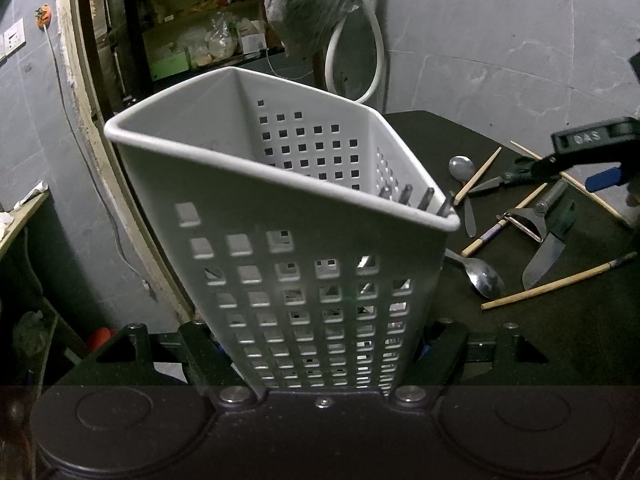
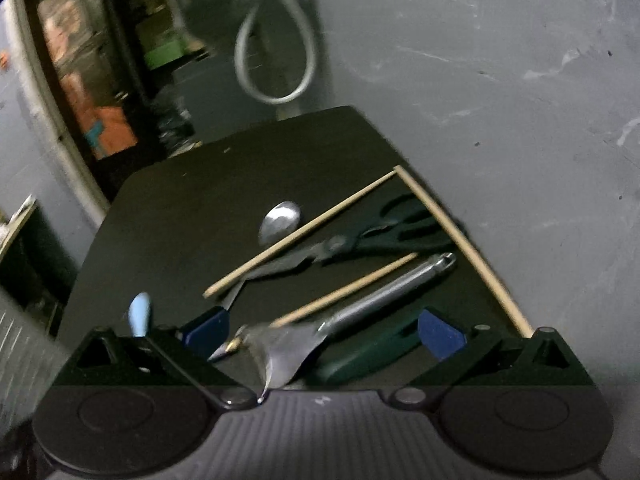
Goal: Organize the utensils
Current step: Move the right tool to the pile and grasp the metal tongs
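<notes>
Left wrist view: white perforated utensil basket (image 1: 280, 216), triangular in plan, clamped between the jaws of the left claw (image 1: 320, 344) near its base and tilted, open mouth toward upper frame. Left claw thus closed on the basket walls, no play visible.

Loose utensils spread on the dark counter (image 1: 432, 128) at right of frame, well apart from the basket mouth: two spoons (image 1: 486, 278), several wooden chopsticks (image 1: 560, 280), scissors (image 1: 508, 178), a peeler (image 1: 528, 224), a green-handled knife (image 1: 548, 252). Right claw (image 1: 576, 148) enters from the right edge above the scissors.

Right wrist view (blurred): right claw (image 2: 324, 336) with blue pads (image 2: 208, 330) set wide apart, nothing gripped. Peeler (image 2: 360, 312) directly between the pads, blade head nearest the lens, steel handle running toward upper right. Green knife handle (image 2: 360, 356) just beside it at lower right; one chopstick (image 2: 344, 290) parallel on the upper left side. Scissors (image 2: 360, 240) and a spoon bowl (image 2: 280, 218) farther up frame.

Governing relation, as a judgement: peeler long axis lies oblique to the line joining the pads, so closure across the handle appears feasible, with risk of also catching the adjacent chopstick or knife handle. Right claw the nearer to every loose utensil; left claw occupied as basket holder. Basket seemingly empty, so sorting judged at an early stage.
</notes>
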Demonstrator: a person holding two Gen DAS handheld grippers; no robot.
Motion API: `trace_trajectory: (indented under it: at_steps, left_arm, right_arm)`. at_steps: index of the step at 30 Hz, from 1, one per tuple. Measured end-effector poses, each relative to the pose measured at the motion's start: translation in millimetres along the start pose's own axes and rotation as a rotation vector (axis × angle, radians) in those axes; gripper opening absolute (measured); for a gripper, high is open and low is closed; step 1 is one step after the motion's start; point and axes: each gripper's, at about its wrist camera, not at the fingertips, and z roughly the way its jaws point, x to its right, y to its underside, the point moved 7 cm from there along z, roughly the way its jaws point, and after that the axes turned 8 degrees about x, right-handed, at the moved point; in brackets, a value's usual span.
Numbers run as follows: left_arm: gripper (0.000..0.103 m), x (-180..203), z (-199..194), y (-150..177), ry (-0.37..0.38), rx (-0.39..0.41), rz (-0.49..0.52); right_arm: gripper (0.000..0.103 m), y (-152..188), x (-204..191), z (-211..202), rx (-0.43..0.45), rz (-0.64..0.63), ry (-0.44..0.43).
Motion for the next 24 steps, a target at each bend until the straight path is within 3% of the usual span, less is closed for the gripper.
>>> trace_trajectory:
  at_steps: [2, 6, 10, 14, 18, 24]
  left_arm:
    - [0.078, 0, 0, 0, 0.000, 0.000, -0.002]
    - [0.078, 0, 0, 0, -0.001, -0.002, -0.005]
    - [0.078, -1, 1, 0, -0.002, -0.004, -0.008]
    - [0.078, -1, 1, 0, -0.002, -0.004, -0.007]
    - [0.078, -1, 1, 0, -0.002, -0.004, -0.007]
    - [0.078, -1, 1, -1, 0.001, -0.001, -0.007]
  right_arm:
    - [0.102, -6, 7, 10, 0.001, 0.016, 0.024]
    - [0.087, -10, 23, 29, -0.029, 0.039, 0.144]
    - [0.080, -5, 39, 42, -0.074, 0.094, 0.209]
    - [0.068, -3, 44, 51, -0.090, 0.138, 0.202]
    - [0.046, -9, 43, 55, -0.095, 0.157, 0.213]
    - [0.029, -14, 41, 60, -0.110, 0.277, 0.176]
